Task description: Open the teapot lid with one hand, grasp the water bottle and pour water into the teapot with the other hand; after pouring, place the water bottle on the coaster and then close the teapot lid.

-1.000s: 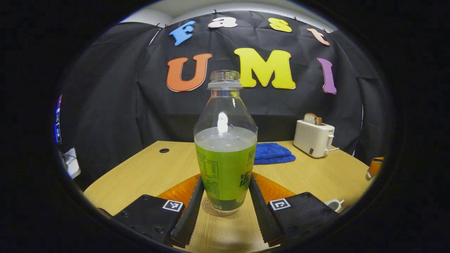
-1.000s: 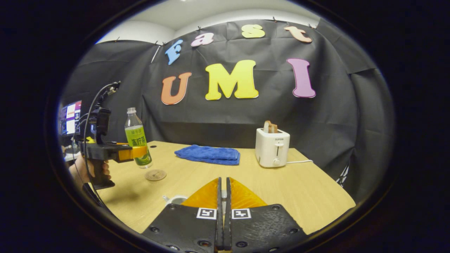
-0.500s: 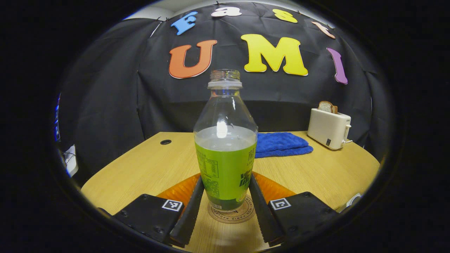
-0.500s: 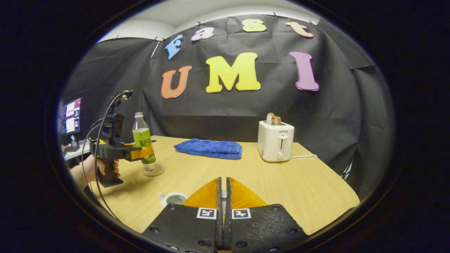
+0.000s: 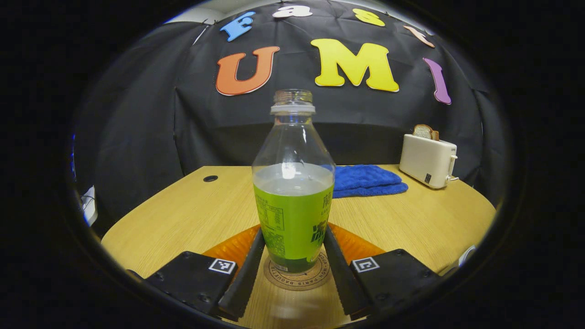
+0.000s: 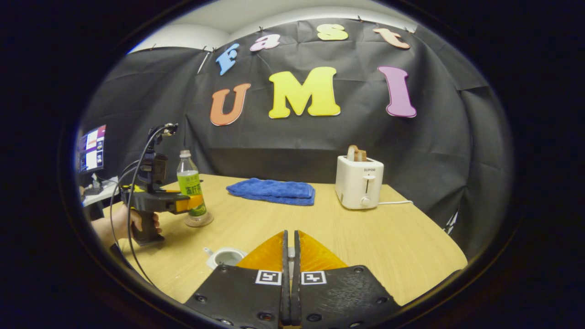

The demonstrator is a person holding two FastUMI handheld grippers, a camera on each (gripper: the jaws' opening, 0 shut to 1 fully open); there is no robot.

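An uncapped water bottle (image 5: 292, 214) with a green label, about half full, stands upright between the fingers of my left gripper (image 5: 294, 235), which is shut on its lower body. Under its base lies the round cork coaster (image 5: 315, 279); I cannot tell whether they touch. In the right gripper view the bottle (image 6: 191, 185) and left gripper (image 6: 185, 204) are at the far left, held by a hand (image 6: 121, 224). The white teapot (image 6: 224, 257) stands open near my right gripper (image 6: 289, 240), which is shut on a pale sliver, apparently the lid's knob; the lid itself is hidden.
A folded blue cloth (image 6: 273, 191) lies at the back of the wooden table (image 6: 388, 242). A white toaster (image 6: 359, 185) holding a bread slice stands at the back right, its cord trailing right. The table has a small cable hole (image 5: 210, 178).
The left gripper has carried the bottle rightward and down over the coaster, which now lies centred under its base. The right gripper stays shut above the open teapot.
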